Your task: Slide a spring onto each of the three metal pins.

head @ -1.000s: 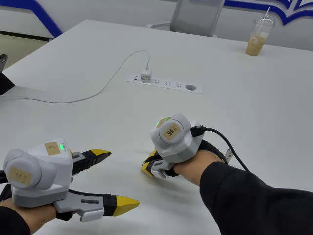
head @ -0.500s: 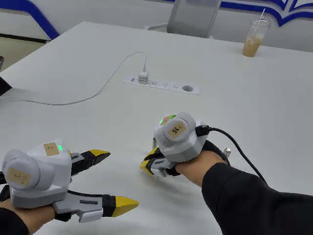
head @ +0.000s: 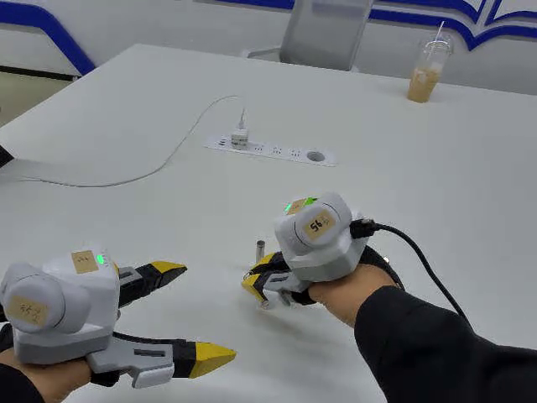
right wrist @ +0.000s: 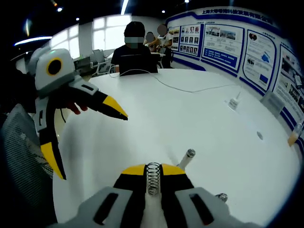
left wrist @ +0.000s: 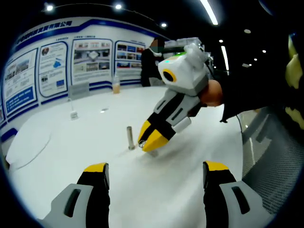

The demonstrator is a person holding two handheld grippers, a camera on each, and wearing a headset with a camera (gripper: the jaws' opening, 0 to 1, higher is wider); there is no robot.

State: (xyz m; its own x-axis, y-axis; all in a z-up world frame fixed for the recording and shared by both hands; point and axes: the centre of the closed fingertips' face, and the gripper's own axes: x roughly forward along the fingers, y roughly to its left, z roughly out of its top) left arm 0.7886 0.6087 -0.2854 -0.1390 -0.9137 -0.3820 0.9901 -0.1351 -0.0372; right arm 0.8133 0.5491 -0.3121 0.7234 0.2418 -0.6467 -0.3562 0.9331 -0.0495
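One short metal pin [head: 260,249] stands upright on the white table [head: 403,176], just beyond the yellow tips of my right gripper [head: 253,286]. That gripper [right wrist: 153,172] is shut on a small coil spring [right wrist: 153,178], which stands up between its jaws, with the pin [right wrist: 186,158] a little ahead and to the right. A second metal piece [right wrist: 220,196] lies low right; I cannot tell what it is. My left gripper [head: 193,312] is open at the near left, holding nothing. In its own view, the left gripper [left wrist: 156,170] faces the pin [left wrist: 129,137] and the right gripper [left wrist: 148,138].
A power strip [head: 273,152] with a plugged charger and a white cable [head: 159,164] lies mid-table. An iced drink cup [head: 424,74] stands at the far right. A chair [head: 323,32] is behind the table. People [right wrist: 134,51] sit at the far side.
My right gripper has shifted slightly right and up, and the upright pin now shows clear of it on the left. The left gripper has stayed open in place.
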